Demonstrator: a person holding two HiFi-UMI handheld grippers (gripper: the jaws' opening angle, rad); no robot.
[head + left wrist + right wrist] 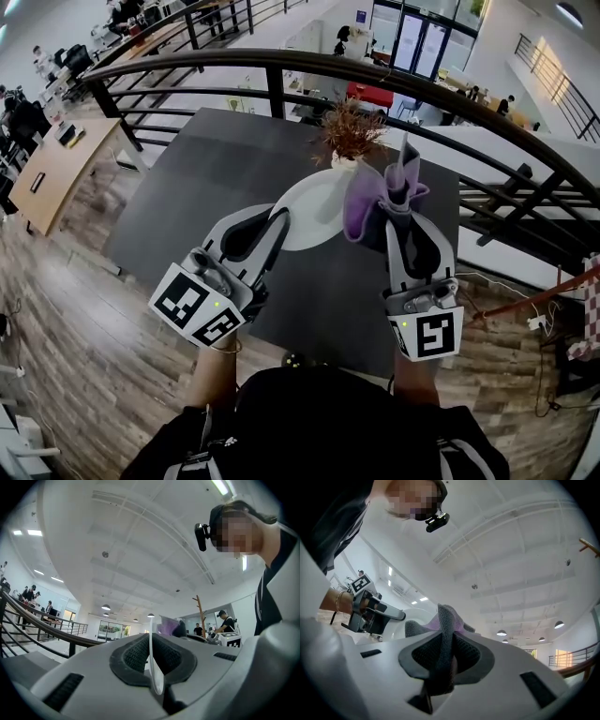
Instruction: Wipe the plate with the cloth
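Note:
In the head view a white plate (314, 208) is held up over the dark table (197, 187), its near rim pinched in my left gripper (278, 219), which is shut on it. In the left gripper view the plate's thin rim (153, 667) runs edge-on between the two pads. My right gripper (398, 208) is shut on a purple and grey cloth (370, 202), which rests against the plate's right side. In the right gripper view the cloth (443, 644) bunches up between the pads, and the left gripper (370, 613) shows at the left.
A small vase of dried brown flowers (349, 136) stands on the table just behind the plate. A dark curved railing (422, 89) runs behind and to the right of the table, with a lower floor beyond it. Wooden floor (84, 309) lies at the left.

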